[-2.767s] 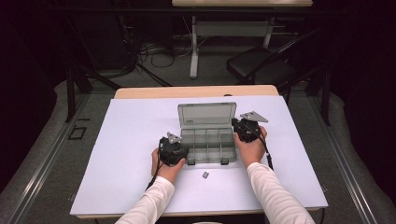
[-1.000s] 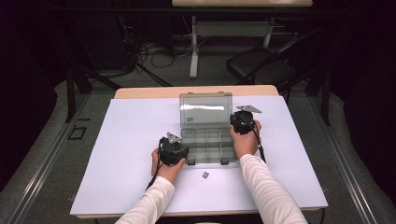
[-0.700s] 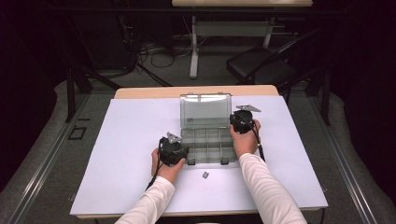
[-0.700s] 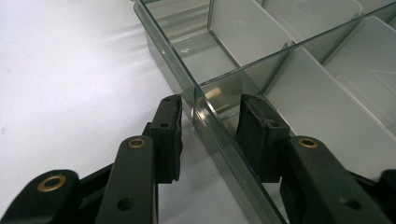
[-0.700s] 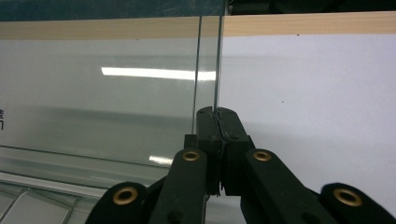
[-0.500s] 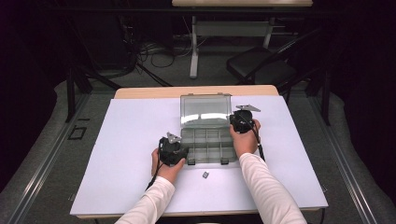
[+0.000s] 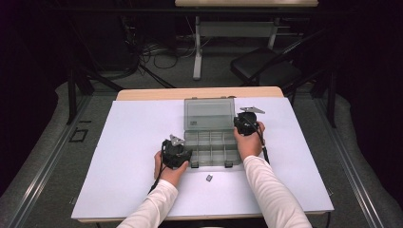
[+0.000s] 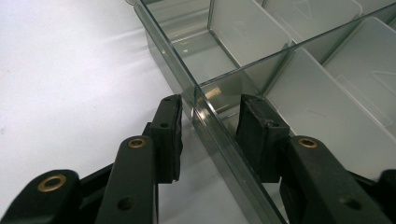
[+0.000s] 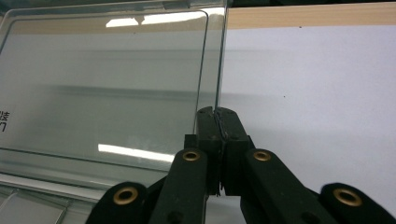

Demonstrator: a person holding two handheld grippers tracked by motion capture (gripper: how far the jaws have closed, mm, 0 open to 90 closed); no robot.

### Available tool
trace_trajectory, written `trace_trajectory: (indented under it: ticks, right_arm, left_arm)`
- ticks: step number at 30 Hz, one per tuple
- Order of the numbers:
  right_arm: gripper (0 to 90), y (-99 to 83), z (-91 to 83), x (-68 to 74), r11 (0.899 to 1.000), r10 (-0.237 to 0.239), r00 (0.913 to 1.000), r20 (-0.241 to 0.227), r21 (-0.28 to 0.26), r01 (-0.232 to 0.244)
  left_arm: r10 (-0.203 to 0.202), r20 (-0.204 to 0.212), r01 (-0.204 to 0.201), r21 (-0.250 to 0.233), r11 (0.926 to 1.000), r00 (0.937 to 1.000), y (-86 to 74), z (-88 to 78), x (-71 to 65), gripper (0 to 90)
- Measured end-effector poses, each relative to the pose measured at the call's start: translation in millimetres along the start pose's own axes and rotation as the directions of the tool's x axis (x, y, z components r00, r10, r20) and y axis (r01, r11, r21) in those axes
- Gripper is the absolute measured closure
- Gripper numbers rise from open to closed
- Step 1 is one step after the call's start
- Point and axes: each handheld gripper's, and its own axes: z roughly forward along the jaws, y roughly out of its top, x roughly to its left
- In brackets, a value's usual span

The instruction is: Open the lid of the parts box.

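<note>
Scene: a clear plastic compartment organizer box sits at the middle of the counter, which is covered by a white sheet, with its lid raised toward the far edge.
Left gripper: its fingers are spread and straddle the box's near-left wall, one outside on the white sheet and one inside a compartment; whether they touch the wall I cannot tell.
Right gripper: its fingers are pressed together on the lid's right edge, pinching the thin clear panel.
Lid position: roughly upright on its hinge along the box's far side, with printed text at its lower left in the right gripper view.
Key relation: the lid's long axis runs left to right, parallel to the counter's far edge; the right hand is the nearer one and already holds that edge, so any swing of the lid would probably pivot about the far hinge while the left gripper steadies the base.
Contents: the compartments look empty, though something small and pale shows near the wall in the left gripper view.
Loose item: a small dark piece lies on the sheet just in front of the box, toward the near edge.
</note>
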Motion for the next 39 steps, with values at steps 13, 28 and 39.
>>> trace_trajectory:
  ticks: [13,28,39]
  right_arm:
    - [89.3,-0.1,2.2,-1.2,1.0,0.007,1.0,-0.002,0.017,-0.007]
    - [89.0,0.1,6.0,-3.4,0.999,0.017,0.9998,-0.012,0.052,-0.016]
    - [81.6,1.9,2.2,-3.7,1.0,0.007,0.9997,-0.025,0.021,-0.007]
  left_arm:
    - [-0.001,-0.001,0.001,0.0,1.0,1.0,0.0,0.0,-0.2,60.1]
    - [0.001,-0.001,-0.001,0.006,1.0,1.0,0.2,-0.4,-0.2,60.1]
    - [-0.002,-0.001,0.002,0.0,1.0,1.0,0.0,0.0,-0.1,60.1]
